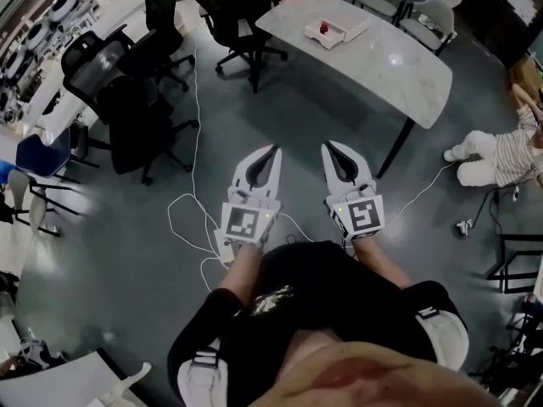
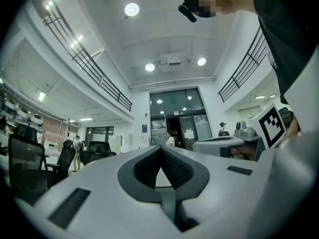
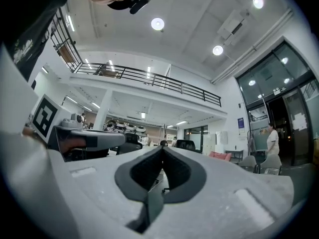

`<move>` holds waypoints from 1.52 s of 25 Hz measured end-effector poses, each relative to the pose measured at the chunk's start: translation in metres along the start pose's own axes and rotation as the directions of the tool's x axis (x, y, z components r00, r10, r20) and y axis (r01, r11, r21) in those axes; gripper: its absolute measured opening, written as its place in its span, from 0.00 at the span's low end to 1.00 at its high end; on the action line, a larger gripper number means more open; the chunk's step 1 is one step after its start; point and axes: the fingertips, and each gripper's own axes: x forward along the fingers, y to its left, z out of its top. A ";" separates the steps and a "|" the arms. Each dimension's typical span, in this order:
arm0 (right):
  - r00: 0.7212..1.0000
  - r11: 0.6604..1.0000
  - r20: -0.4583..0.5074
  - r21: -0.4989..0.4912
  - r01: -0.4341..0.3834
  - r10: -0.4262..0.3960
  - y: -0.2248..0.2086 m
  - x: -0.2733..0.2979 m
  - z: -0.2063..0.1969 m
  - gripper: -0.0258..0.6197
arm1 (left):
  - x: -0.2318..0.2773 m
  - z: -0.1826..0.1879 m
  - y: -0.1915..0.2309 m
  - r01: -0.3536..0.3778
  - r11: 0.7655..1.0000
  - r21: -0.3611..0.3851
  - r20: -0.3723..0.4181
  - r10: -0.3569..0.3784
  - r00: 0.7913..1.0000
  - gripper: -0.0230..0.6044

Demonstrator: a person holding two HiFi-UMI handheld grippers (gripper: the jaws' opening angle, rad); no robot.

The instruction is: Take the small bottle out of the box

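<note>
In the head view a white open box (image 1: pixel 337 30) lies on the far side of a pale oval table (image 1: pixel 399 70), with a small red-topped thing (image 1: pixel 323 29) inside it; I cannot tell if that is the bottle. My left gripper (image 1: pixel 276 148) and right gripper (image 1: pixel 327 145) are held side by side over the grey floor, well short of the table. Both point towards it with their jaws closed together and nothing between them. The left gripper view shows its tips (image 2: pixel 160 148) meeting, and the right gripper view shows the same (image 3: pixel 162 149). Neither gripper view shows the box.
Black office chairs (image 1: pixel 127 100) stand to the left and another (image 1: pixel 242 15) at the table's far-left end. A white cable (image 1: pixel 191 219) loops across the floor under the left gripper. A person (image 1: pixel 496 155) sits on the floor at the right, past the table leg (image 1: pixel 394 151).
</note>
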 end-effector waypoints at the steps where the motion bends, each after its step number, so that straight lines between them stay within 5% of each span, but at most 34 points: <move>1: 1.000 1.000 0.001 -0.002 -0.002 0.002 0.003 0.002 0.001 0.03 | -0.001 0.001 0.003 0.000 1.000 0.002 0.003 0.000 1.000 0.05; 22: 1.000 1.000 0.010 0.004 -0.012 0.012 0.003 0.032 -0.004 0.03 | 0.000 -0.005 0.034 -0.034 0.999 -0.003 0.005 0.034 0.999 0.05; 38: 1.000 0.999 -0.013 0.043 -0.003 0.004 -0.071 0.118 -0.034 0.03 | 0.097 -0.016 0.085 -0.033 0.999 0.019 -0.030 0.034 0.999 0.05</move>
